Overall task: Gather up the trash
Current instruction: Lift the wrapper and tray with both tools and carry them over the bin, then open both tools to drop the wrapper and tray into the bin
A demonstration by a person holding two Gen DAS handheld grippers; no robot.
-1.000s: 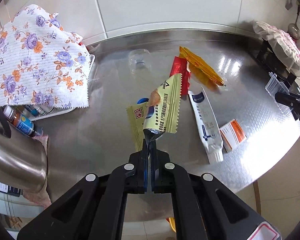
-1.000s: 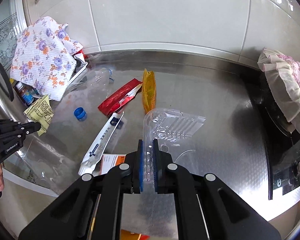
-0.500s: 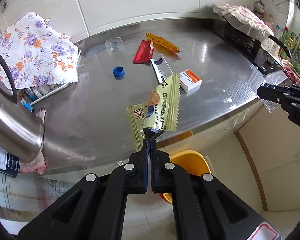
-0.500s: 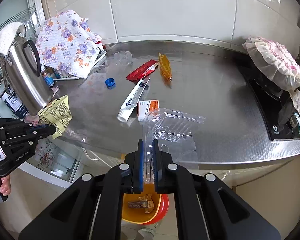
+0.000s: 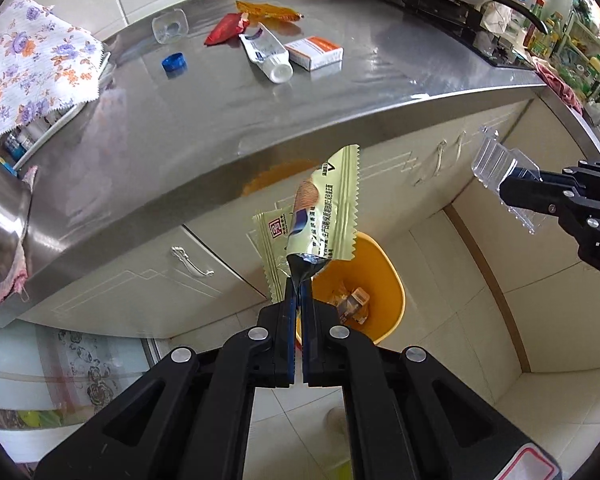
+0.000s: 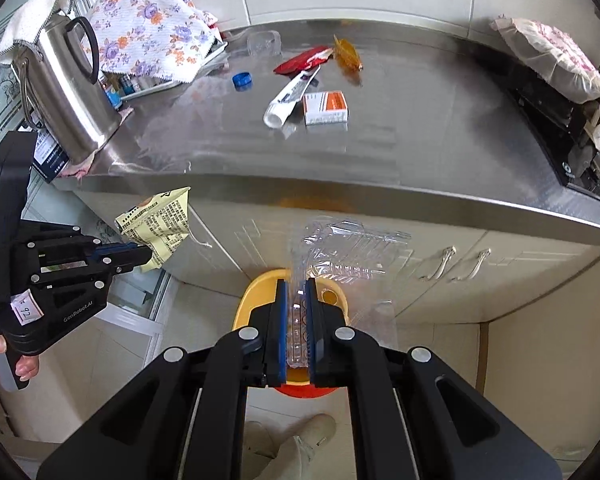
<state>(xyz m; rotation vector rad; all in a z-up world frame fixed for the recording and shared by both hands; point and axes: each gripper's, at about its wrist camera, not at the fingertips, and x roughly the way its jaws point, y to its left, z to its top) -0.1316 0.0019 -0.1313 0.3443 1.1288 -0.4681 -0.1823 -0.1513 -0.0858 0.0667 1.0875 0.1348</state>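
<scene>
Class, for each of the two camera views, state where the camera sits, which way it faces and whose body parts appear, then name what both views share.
Left wrist view: sits on the left claw, looking down past the counter edge at the yellow bin; its fingers pinch a pale yellow wrapper.
Right wrist view: sits on the right claw, facing the counter front and bin; it grips a clear plastic tray, with the person's fingers and a shoe visible.
Shared: the bin, toothpaste tube, small box, blue cap, and each other's claw.
</scene>
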